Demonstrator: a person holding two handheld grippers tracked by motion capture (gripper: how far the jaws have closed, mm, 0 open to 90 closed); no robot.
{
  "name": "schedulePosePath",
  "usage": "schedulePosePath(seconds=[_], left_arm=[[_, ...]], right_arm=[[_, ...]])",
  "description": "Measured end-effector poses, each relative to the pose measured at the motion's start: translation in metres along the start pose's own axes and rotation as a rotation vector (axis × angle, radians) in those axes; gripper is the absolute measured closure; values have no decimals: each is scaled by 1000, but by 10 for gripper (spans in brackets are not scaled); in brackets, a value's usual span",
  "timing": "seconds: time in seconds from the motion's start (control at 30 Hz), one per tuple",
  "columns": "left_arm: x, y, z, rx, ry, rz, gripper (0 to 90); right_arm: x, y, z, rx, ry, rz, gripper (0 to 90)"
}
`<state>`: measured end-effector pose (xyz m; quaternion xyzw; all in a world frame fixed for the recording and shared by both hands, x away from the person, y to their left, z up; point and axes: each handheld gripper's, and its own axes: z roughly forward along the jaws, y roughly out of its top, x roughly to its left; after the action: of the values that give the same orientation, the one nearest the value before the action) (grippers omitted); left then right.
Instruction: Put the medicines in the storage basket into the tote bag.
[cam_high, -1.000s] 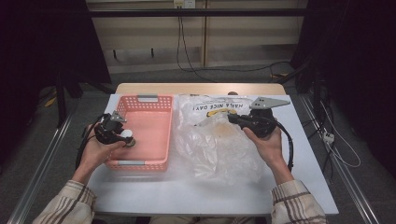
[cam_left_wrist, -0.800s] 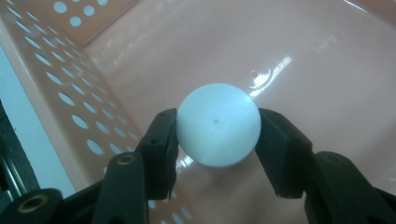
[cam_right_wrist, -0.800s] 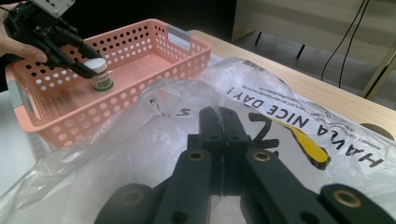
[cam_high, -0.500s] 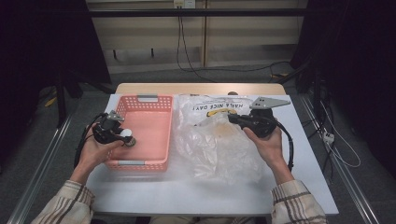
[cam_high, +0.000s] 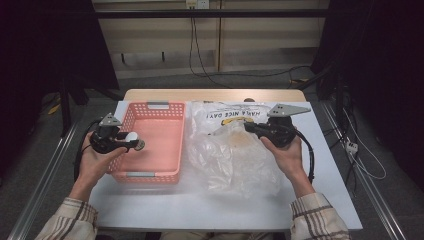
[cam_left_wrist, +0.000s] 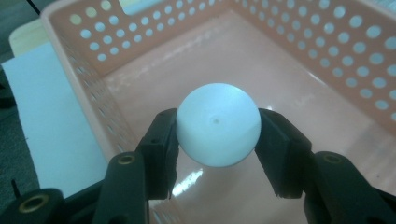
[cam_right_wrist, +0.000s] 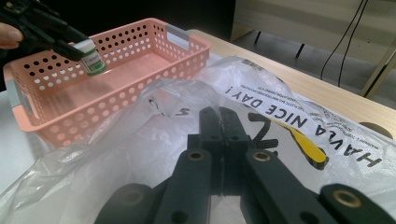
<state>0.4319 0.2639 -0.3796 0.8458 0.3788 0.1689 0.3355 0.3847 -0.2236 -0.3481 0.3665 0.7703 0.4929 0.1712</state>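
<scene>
- Left gripper view: my left gripper (cam_left_wrist: 217, 140) has a small white-capped bottle (cam_left_wrist: 218, 125) clamped between its two black jaws, cap end facing the camera, pads pressed on either side.
- That bottle hangs over the inside of the pink basket (cam_left_wrist: 327, 60), above the bare floor near one perforated wall.
- From the right gripper view, the bottle (cam_right_wrist: 93, 59) shows a green label below its white cap, held over the basket's (cam_right_wrist: 140, 70) far end.
- High view: my left gripper (cam_high: 131, 141) sits at the basket's (cam_high: 150, 175) left rim, jaws reaching inward.
- My right gripper (cam_right_wrist: 219, 122) has its jaws pinched tight together on a fold of the clear plastic bag (cam_right_wrist: 154, 140).
- The bag (cam_high: 235, 165) lies crumpled on the white table (cam_high: 200, 210), just right of the basket.
</scene>
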Motion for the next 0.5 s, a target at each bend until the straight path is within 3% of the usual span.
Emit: schedulePosePath(seconds=[0.13,0.27,0.5], left_arm=[[-2,1,-9,-40,-1,-6,505],[-4,2,-19,-111,-15,-56,505],[-14,4,-23,-137,-38,-49,506]], right_arm=[[0,0,0,0,-3,0,900],[0,0,1,1,-5,-1,900],[1,0,2,4,-3,-7,900]])
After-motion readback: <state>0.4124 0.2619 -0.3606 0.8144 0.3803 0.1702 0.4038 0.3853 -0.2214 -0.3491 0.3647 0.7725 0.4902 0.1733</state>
